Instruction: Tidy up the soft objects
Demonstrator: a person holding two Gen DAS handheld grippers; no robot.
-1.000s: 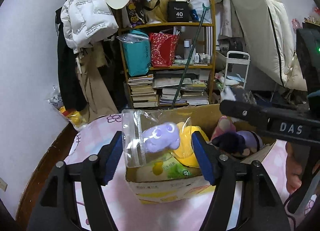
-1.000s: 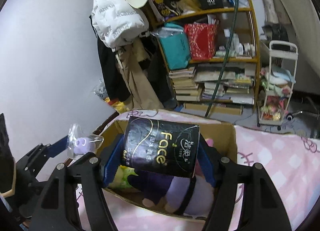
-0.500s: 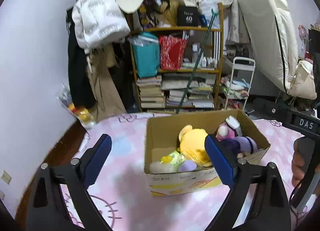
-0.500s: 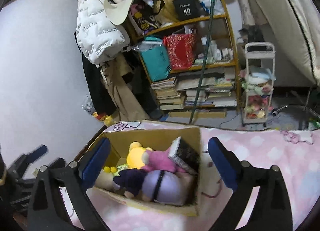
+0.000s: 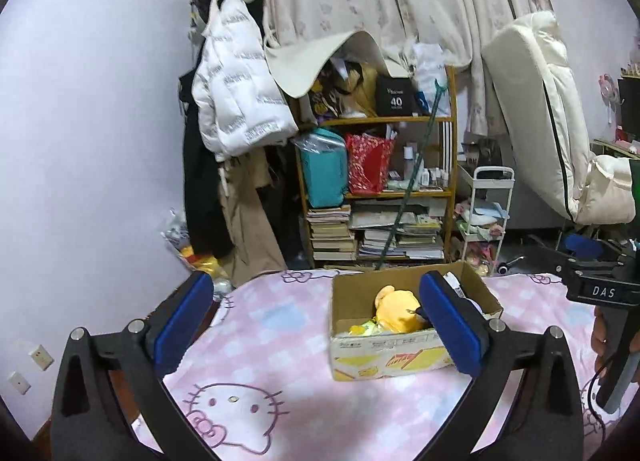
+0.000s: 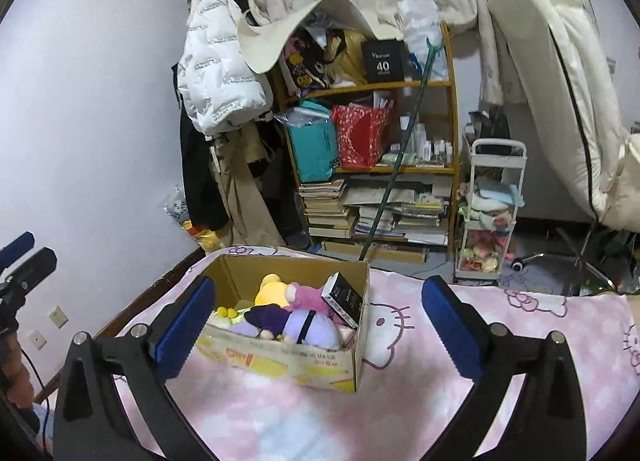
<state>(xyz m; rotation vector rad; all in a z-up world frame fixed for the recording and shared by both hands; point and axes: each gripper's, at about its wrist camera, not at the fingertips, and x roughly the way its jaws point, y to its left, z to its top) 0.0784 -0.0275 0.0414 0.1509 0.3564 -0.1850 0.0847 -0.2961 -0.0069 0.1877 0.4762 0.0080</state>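
Note:
A cardboard box (image 6: 280,357) stands on the pink Hello Kitty bedspread (image 6: 400,413). It holds a yellow plush (image 6: 272,291), a pink plush (image 6: 306,295), a purple plush (image 6: 316,331) and a black tissue pack (image 6: 344,299) leaning at its right end. The box (image 5: 384,357) and yellow plush (image 5: 396,311) also show in the left wrist view. My left gripper (image 5: 320,325) is open and empty, raised back from the box. My right gripper (image 6: 320,331) is open and empty, above and behind the box.
A cluttered wooden bookshelf (image 5: 376,189) with books and bags stands behind the bed. A white jacket (image 5: 236,89) hangs at left. A white trolley (image 6: 490,217) and a leaning mattress (image 6: 560,61) are at right. The bed's left edge meets the wall.
Both grippers let go of their loads into the box, the left a bagged purple plush, the right the black tissue pack. Both opened and pulled back and up from the box.

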